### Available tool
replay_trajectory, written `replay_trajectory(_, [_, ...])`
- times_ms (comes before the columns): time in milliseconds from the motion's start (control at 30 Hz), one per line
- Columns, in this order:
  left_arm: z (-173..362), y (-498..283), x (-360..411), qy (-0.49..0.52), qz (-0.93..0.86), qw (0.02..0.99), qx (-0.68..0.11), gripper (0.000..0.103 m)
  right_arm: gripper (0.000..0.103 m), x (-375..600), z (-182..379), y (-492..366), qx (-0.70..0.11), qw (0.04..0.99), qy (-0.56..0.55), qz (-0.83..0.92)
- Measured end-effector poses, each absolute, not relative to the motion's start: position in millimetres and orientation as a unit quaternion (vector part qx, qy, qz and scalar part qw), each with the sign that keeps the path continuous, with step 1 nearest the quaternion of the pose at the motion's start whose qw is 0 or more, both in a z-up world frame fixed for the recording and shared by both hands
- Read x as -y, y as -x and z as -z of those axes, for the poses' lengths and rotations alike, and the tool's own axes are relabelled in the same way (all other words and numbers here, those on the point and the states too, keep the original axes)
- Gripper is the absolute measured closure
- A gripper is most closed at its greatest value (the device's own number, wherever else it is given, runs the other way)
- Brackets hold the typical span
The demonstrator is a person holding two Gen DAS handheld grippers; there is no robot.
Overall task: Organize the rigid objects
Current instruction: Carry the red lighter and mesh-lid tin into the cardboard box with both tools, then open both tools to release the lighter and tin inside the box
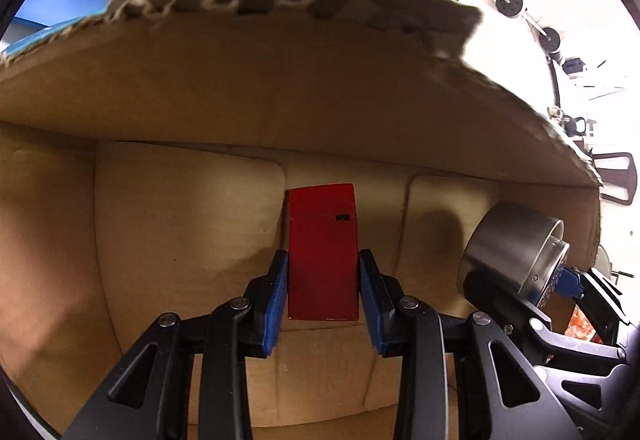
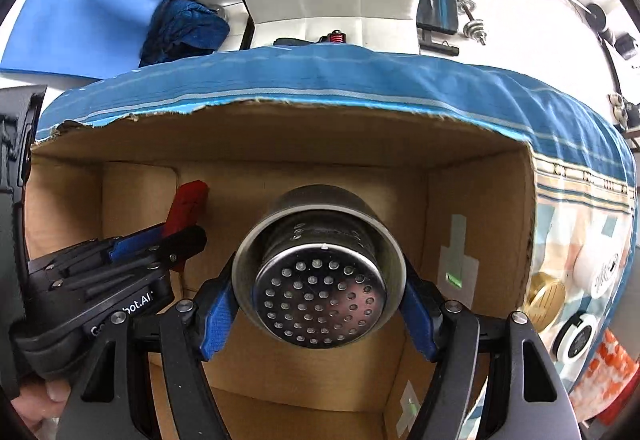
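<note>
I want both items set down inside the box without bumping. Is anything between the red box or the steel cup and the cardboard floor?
Nothing visible blocks either. The red box and steel cup are apart, over bare cardboard box floor.

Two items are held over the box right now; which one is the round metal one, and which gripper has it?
The steel cup, clamped in the right gripper. It is cylindrical with a perforated end, unlike the flat red rectangular box held by the left gripper.

Inside the cardboard box (image 1: 168, 240), the left gripper (image 1: 323, 280) clamps a red block (image 1: 322, 252); at three o'clock a steel cup (image 1: 508, 252) sits in the right gripper (image 1: 560, 280)
</note>
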State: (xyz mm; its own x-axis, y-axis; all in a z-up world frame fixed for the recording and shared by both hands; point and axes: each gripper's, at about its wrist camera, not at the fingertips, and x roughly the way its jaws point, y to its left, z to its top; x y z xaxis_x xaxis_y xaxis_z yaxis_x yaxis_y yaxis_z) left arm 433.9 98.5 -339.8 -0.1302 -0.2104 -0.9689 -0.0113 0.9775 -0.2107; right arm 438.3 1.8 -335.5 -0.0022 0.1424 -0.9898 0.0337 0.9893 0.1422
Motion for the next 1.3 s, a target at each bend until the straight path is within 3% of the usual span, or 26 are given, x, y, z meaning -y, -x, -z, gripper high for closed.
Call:
replay_trajectory(300, [340.1,-444.5,-96.1,0.070,0.068,0.647,-0.756,0.070,0.029,-3.1,362.4,-448.0,-0.721,0.689,-0.059,-0.036])
replay_trajectory(500, [323.2,-447.8,-96.6,0.045,0.031,0.653,-0.756,0.060,0.028,-6.0,370.3,-447.2,-0.737,0.673,-0.051,-0.044])
replay_trajectory(600, [310.7,-448.9,-100.1,0.044,0.021,0.657,-0.753,0.048,0.027,-5.2,366.0,-443.5,-0.740,0.670,-0.048,-0.048])
replay_trajectory(667, [300.9,-448.1,-102.8,0.055,0.021,0.660,-0.749,0.024,0.022,-4.0,360.5,-441.9,-0.740,0.668,-0.050,-0.055])
replay_trajectory(800, [277.1,-447.7,-101.2,0.050,0.017,0.673,-0.738,0.018,0.015,-6.0,347.5,-435.0,-0.735,0.674,-0.044,-0.056])
replay_trajectory(867, [265.0,-438.9,-99.4,0.037,0.013,0.684,-0.728,0.013,0.002,-4.3,340.3,-427.0,-0.730,0.680,-0.044,-0.046])
replay_trajectory(1300, [210.1,-337.4,-121.1,-0.025,0.003,0.750,-0.661,0.013,0.001,0.2,292.7,-338.3,-0.687,0.725,-0.046,-0.025])
